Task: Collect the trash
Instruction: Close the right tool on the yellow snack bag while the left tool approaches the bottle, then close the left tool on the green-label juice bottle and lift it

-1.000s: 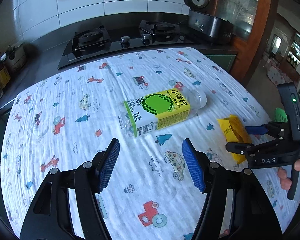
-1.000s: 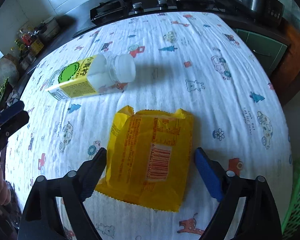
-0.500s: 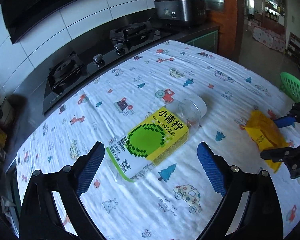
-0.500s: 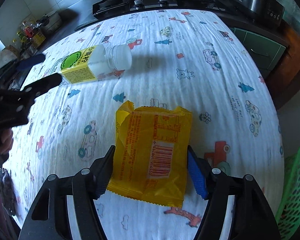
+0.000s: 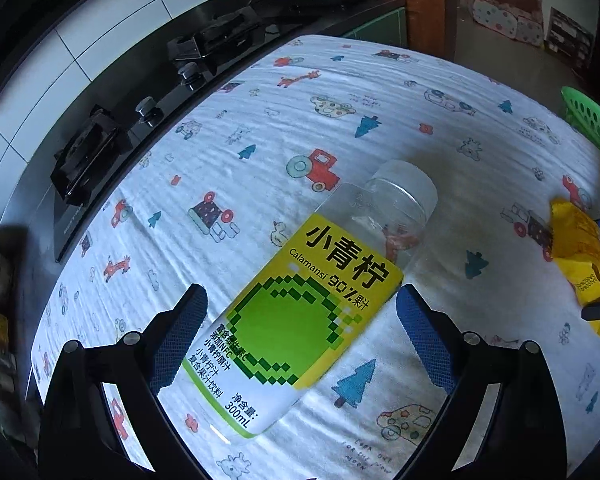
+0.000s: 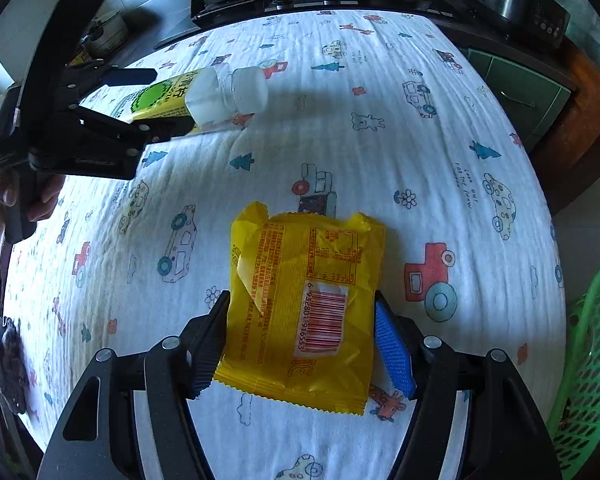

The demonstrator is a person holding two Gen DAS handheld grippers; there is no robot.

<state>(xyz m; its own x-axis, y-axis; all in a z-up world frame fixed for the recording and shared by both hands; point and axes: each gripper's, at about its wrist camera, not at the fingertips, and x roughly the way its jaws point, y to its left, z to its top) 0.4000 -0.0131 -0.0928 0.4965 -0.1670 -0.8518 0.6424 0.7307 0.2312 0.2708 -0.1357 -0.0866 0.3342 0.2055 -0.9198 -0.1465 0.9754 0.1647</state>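
Both of my grippers are closer to their trash than they were a second ago. My left gripper (image 5: 300, 336) is wider open now and is sitting around the juice bottle (image 5: 300, 312), which was out in front of it before. Its jaws opened early in that second, and the bottle is lying between them with gaps on both sides, so nothing is being squeezed yet. My right gripper (image 6: 300, 344) closed in during that second too, and now it is pinching the yellow snack bag (image 6: 304, 304) by its two side edges.

Lying on its side, the bottle is resting on the cartoon cloth (image 5: 260, 128), and its clear cap end is pointing away from my left gripper. Off to the right of my right gripper, the green basket (image 6: 592, 360) is waiting.

To do this well, I am thinking I should close slowly on the label part of the bottle, because it is round and could roll. I should lift the bag gently, since it is thin and could slip.
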